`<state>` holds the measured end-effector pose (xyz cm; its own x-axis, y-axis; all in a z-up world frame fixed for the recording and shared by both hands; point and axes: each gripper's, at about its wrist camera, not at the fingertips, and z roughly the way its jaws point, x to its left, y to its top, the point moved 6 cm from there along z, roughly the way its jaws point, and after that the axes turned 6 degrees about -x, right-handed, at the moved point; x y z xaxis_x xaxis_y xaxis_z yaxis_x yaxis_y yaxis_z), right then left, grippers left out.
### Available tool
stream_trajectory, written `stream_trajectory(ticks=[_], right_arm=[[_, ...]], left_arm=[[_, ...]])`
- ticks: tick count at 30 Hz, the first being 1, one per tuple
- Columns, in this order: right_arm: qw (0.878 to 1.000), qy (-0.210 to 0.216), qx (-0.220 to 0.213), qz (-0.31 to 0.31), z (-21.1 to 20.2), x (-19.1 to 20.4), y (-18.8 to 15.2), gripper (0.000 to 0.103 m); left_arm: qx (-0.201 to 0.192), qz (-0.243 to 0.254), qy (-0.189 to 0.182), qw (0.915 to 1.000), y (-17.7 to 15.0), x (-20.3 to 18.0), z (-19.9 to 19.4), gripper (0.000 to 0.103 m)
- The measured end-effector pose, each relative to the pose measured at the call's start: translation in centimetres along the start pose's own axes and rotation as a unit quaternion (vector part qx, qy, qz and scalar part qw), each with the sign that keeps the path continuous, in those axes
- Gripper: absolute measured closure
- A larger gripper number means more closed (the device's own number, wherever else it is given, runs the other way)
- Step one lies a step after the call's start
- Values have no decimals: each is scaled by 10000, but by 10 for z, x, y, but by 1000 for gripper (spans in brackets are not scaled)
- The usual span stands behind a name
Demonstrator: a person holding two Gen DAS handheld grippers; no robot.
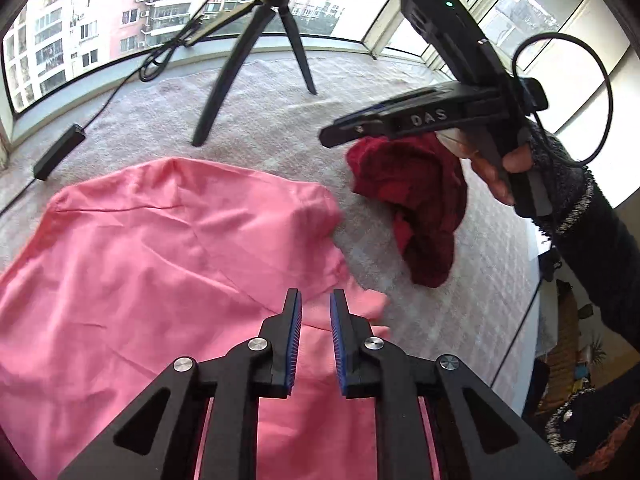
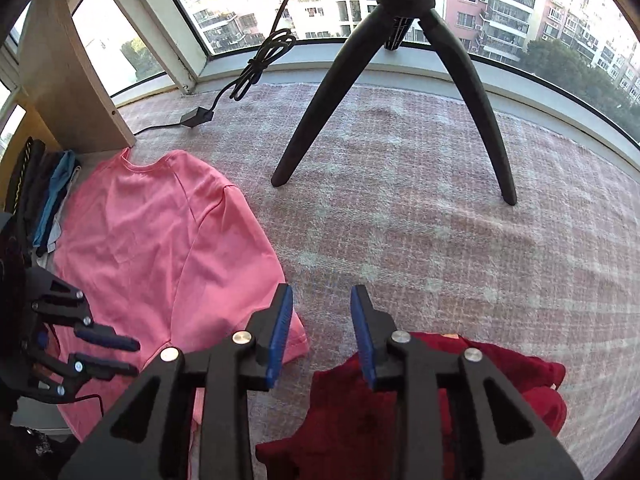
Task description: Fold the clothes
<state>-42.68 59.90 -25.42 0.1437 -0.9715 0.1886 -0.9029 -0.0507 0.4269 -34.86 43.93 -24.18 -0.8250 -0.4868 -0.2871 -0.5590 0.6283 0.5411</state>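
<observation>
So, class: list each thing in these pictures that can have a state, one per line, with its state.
Pink T-shirt: spread flat, not yet folded.
Dark red garment: crumpled in a heap, unfolded.
Left gripper: open, over the pink T-shirt, holding nothing.
Right gripper: open, above the dark red garment, holding nothing.
Tripod: standing, legs spread.

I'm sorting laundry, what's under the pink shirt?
The pink shirt lies spread on the textured blanket. Whatever else is beneath it is covered. The red garment lies beside it, not under.
</observation>
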Motion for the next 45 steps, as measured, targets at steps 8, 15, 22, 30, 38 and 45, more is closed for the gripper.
stream_trajectory(ticks=[8,15,22,30,38,45], right_arm=[[9976,-69,496,-488,35,21,-19,67],[9972,4,462,-590,40,29,-12,66],[9956,151,529,-753,37,42,-19,66],[9956,322,528,-703,23,51,-24,65],[9960,149,546,-688,33,44,-13,100],[9962,-315,605,-536,38,25,1,100]], left_arm=[[184,519,1147,9919,52,87,19,80],[535,1601,888,9816,62,63,53,73],[704,1782,677,9791,57,62,68,103],[738,1842,700,9776,55,64,67,103],[501,1669,869,9809,63,76,54,103],[490,1463,1001,9829,66,90,49,99]])
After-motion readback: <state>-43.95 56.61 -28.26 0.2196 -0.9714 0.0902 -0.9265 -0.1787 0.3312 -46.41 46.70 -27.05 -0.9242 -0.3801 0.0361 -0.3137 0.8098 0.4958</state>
